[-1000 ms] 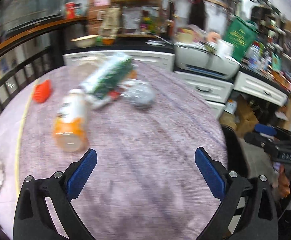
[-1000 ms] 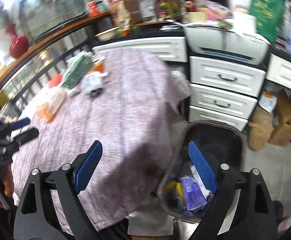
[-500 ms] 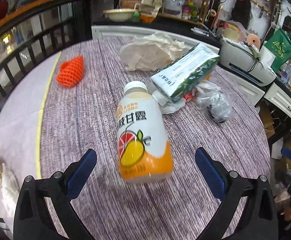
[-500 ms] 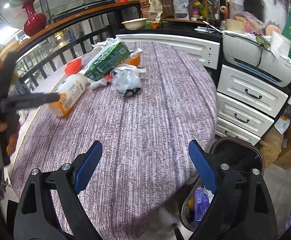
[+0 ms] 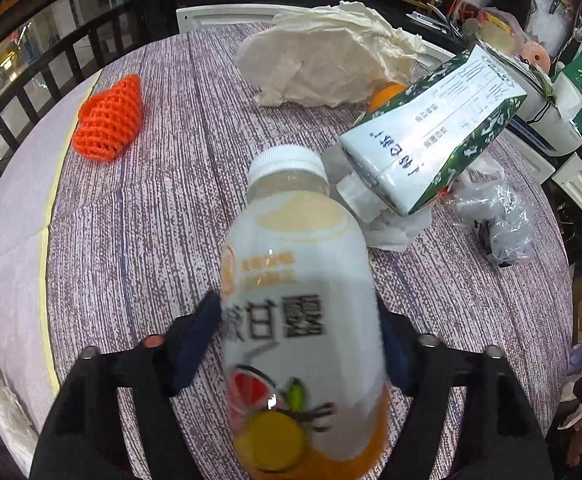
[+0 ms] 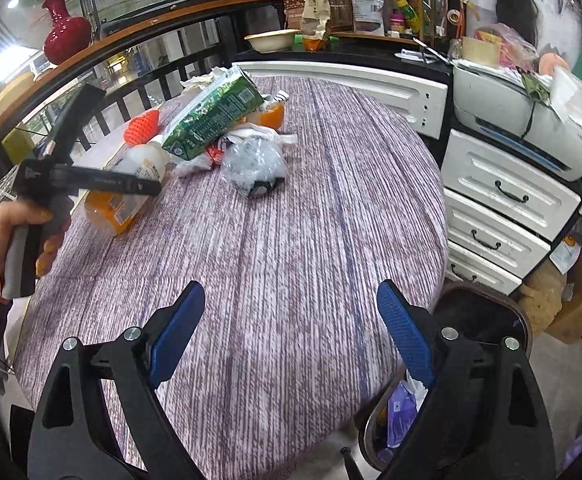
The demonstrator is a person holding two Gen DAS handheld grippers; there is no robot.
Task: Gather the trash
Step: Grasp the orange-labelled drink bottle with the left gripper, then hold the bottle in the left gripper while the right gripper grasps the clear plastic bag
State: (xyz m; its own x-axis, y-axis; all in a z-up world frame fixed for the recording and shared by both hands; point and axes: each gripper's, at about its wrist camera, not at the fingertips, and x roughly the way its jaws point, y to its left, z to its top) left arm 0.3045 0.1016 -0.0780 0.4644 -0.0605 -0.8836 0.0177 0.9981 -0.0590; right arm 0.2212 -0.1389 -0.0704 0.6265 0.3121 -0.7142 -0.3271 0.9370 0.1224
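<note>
A white and orange juice bottle (image 5: 299, 320) lies on the purple tablecloth (image 5: 151, 220), cap pointing away. My left gripper (image 5: 295, 312) straddles its body, jaws closing, blue pads against both sides. From the right wrist view, that left gripper (image 6: 103, 182) sits over the bottle (image 6: 147, 162), held by a hand in an orange sleeve. A green and white carton (image 5: 431, 136), a clear plastic bag (image 5: 495, 224), crumpled paper (image 5: 323, 64) and an orange foam net (image 5: 109, 120) lie beyond. My right gripper (image 6: 291, 308) hangs open and holds nothing, over the table's near edge.
A dark trash bin (image 6: 523, 316) holding wrappers stands on the floor beside the table, under my right gripper's right finger. White drawers (image 6: 507, 192) and a printer (image 6: 531, 128) stand to the right. A railing (image 6: 139, 64) curves behind the table. An orange fruit (image 6: 271, 116) sits by the carton.
My left gripper has moved forward over the bottle, and its jaws have come in from wide open onto the bottle's sides. The right gripper's view has swung from the bin toward the table.
</note>
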